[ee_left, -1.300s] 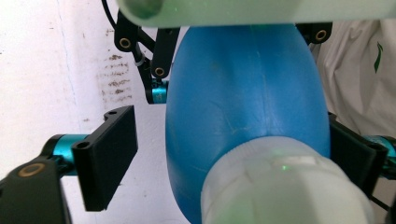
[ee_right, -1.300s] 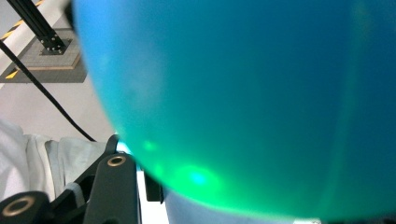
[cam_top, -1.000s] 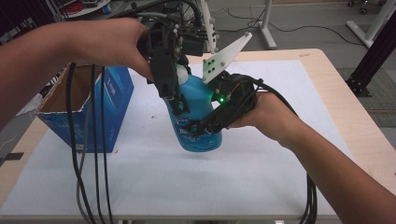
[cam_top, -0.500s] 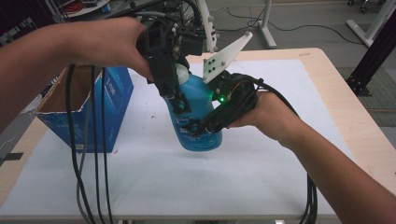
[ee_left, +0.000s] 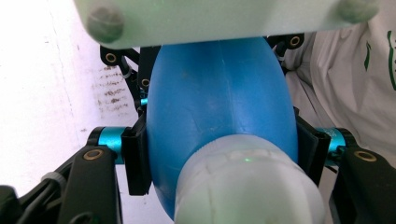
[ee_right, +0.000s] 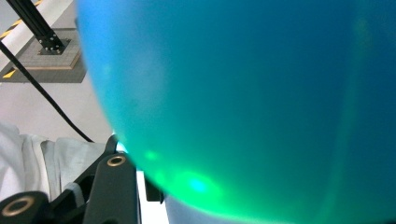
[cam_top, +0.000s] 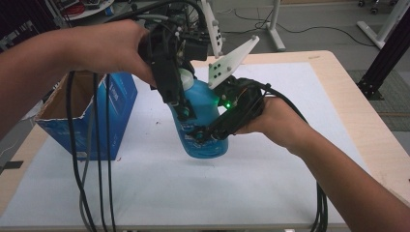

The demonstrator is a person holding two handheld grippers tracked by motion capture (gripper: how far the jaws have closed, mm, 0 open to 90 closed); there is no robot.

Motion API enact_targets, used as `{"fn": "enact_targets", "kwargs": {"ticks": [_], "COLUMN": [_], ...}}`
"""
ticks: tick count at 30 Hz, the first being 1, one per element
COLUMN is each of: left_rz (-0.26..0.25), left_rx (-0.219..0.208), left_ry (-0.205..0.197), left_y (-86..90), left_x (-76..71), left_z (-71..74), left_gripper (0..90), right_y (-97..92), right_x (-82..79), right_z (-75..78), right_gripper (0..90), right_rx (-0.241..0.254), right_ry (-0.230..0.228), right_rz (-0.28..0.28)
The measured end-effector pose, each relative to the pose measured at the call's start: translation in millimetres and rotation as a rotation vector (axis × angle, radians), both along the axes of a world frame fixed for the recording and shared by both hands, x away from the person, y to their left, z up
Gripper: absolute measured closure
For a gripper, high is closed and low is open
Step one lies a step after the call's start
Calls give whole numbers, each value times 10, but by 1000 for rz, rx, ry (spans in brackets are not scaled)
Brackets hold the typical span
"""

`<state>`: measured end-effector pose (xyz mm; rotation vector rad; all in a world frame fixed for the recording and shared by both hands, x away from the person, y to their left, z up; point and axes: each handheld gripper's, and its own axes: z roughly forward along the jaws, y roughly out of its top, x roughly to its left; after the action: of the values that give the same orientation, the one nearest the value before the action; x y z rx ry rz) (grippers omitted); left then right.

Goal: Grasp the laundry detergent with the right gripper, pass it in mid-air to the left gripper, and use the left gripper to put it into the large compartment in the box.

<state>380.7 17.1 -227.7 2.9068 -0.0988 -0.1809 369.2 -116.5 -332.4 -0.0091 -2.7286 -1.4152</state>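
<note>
Standing bottle [cam_top: 205,108] between both grippers (clamped)

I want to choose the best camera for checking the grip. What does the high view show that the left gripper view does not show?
The high view alone shows the open blue cardboard box, the wooden table with its white mat, and both hands.

The left gripper view alone shows the left gripper with its black pads pressed on both sides of the bottle's neck.

Both show the blue plastic bottle with its white cap.
</note>
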Motion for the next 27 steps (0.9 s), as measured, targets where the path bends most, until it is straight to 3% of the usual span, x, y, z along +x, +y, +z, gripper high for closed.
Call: {"fn": "enact_targets", "kwargs": {"ticks": [7, 11, 15, 16, 19, 23, 26, 27], "left_rz": [-7, -10, 15, 16, 37, 73, 116, 132], "left_rx": [15, 35, 45, 46, 57, 59, 63, 71], "left_ry": [-2, -4, -6, -11, -8, -23, -28, -26], "left_y": [-16, -20, 33, 51, 115, 230, 326, 362], "left_x": [-18, -28, -20, -15, -1, 16, 39, 50], "left_z": [30, 44, 83, 101, 161, 281, 375, 409], "left_gripper": [377, 377, 377, 377, 377, 377, 377, 376], "right_y": [5, -26, -106, -121, -185, -256, -323, -348], "right_x": [-14, 1, 6, 6, 10, 9, 14, 16], "right_z": [16, 41, 64, 68, 81, 81, 79, 81], "right_gripper": [437, 258, 185, 121, 121, 121, 121, 121], "right_rx": [9, 3, -2, -8, -46, -98, -147, -158], "right_ry": [-13, 1, 11, 15, 13, 14, 30, 60], "right_rz": [13, -11, -8, -18, -59, -71, -85, -62]}}
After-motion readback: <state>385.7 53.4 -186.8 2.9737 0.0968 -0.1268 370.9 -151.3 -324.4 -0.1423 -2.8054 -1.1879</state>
